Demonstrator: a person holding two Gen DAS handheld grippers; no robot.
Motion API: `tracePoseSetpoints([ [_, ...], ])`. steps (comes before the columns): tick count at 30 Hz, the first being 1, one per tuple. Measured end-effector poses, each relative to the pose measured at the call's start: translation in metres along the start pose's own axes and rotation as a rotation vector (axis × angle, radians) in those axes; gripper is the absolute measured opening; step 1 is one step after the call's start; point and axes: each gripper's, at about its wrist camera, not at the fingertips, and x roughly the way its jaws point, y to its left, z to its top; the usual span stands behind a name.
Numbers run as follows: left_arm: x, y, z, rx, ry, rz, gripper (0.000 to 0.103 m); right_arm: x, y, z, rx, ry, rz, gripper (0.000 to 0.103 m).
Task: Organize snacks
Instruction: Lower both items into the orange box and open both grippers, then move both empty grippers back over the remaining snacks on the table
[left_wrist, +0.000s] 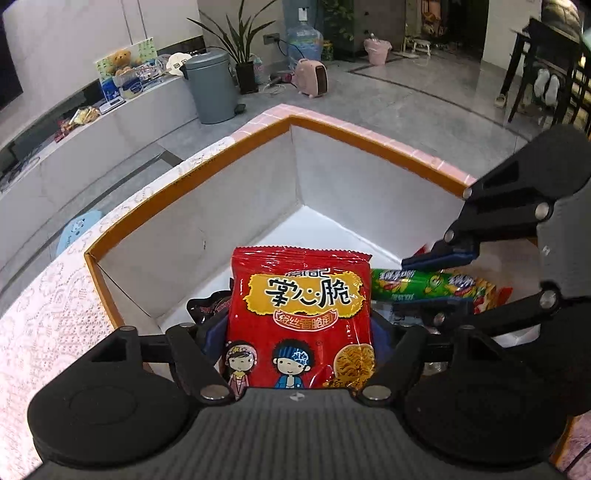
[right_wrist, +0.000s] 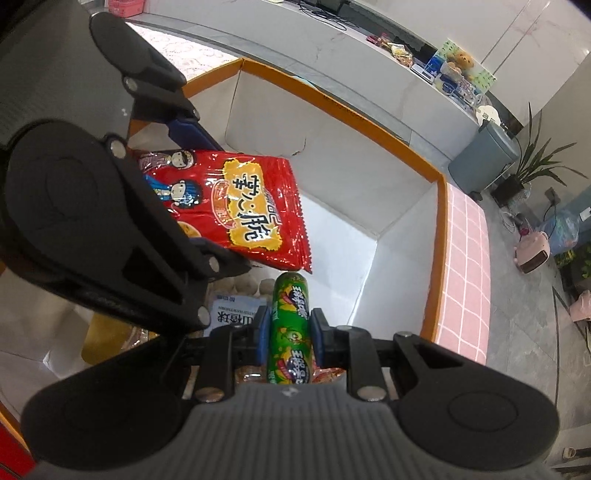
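Note:
A red noodle-snack packet (left_wrist: 301, 321) with cartoon figures stands between the fingers of my left gripper (left_wrist: 299, 332), above the white inside of an orange-rimmed box (left_wrist: 369, 142). The jaws stand wide and open, and the blue pads sit at the packet's side edges. In the right wrist view the packet (right_wrist: 243, 206) hangs tilted, with a thin gap under the upper pad. My right gripper (right_wrist: 288, 326) is shut on a green sausage stick (right_wrist: 290, 295) and points down into the same box (right_wrist: 351, 110). That stick (left_wrist: 417, 286) also appears in the left wrist view, just right of the red packet.
Other snacks lie on the box floor: a black packet (left_wrist: 207, 306) and a blue-and-white labelled bag (right_wrist: 232, 314). The box's far corner floor is bare. A lace cloth (left_wrist: 44, 325) covers the table left of the box. A grey bin (left_wrist: 214, 88) stands on the floor beyond.

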Motion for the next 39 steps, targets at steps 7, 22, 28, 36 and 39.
tracePoseSetpoints([
  [7, -0.017, 0.001, 0.002, -0.035, -0.031, -0.011, 0.092, 0.002, -0.004, 0.003, 0.02, 0.005, 0.003, 0.021],
  [22, -0.066, 0.011, -0.01, -0.081, -0.094, 0.079, 0.092, -0.005, -0.002, 0.019, 0.068, 0.009, 0.019, 0.032],
  [28, -0.081, 0.02, -0.016, -0.13, -0.072, 0.11, 0.092, -0.016, 0.002, 0.022, 0.097, 0.012, 0.016, 0.058],
  [36, -0.112, 0.031, -0.034, -0.186, -0.066, 0.122, 0.092, -0.046, 0.011, 0.029, 0.237, -0.038, 0.045, 0.071],
  [39, -0.124, 0.037, -0.044, -0.211, -0.067, 0.136, 0.092, -0.058, 0.021, 0.032, 0.272, -0.076, 0.07, 0.072],
])
